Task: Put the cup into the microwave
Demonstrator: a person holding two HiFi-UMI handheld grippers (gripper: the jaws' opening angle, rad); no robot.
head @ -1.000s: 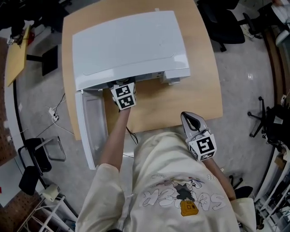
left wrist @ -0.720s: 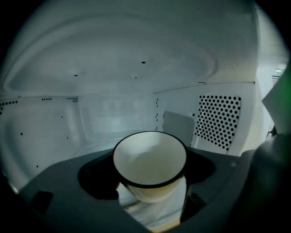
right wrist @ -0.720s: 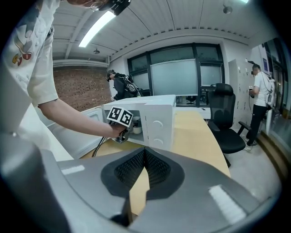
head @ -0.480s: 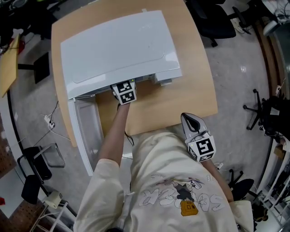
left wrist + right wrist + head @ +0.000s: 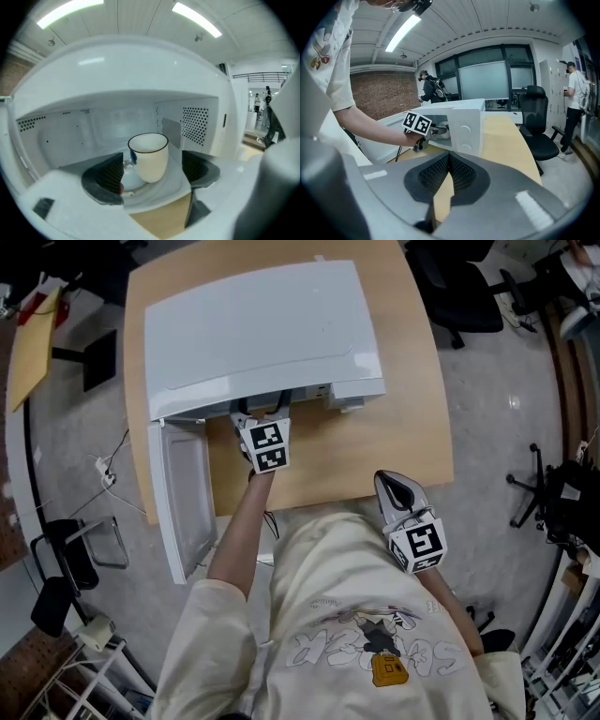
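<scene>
A white cup (image 5: 147, 150) with a dark rim stands upright on the glass turntable inside the white microwave (image 5: 253, 324). My left gripper (image 5: 153, 165) is open at the oven's mouth. Its dark pads (image 5: 108, 173) stand on either side of the cup with a gap, not pressing on it. From the head view the left gripper (image 5: 260, 420) sits just in front of the cavity, and the cup is hidden there. The microwave door (image 5: 183, 502) hangs open at the left. My right gripper (image 5: 394, 488) is shut on nothing, held near the table's near edge.
The microwave stands on a light wooden table (image 5: 375, 446). Black office chairs (image 5: 459, 287) are on the floor beyond the table's right side. A person (image 5: 572, 103) stands at the far right of the room. Stools and cables lie at the left.
My left gripper has drawn back a little out of the microwave's mouth toward the person, still open. The right gripper has kept still.
</scene>
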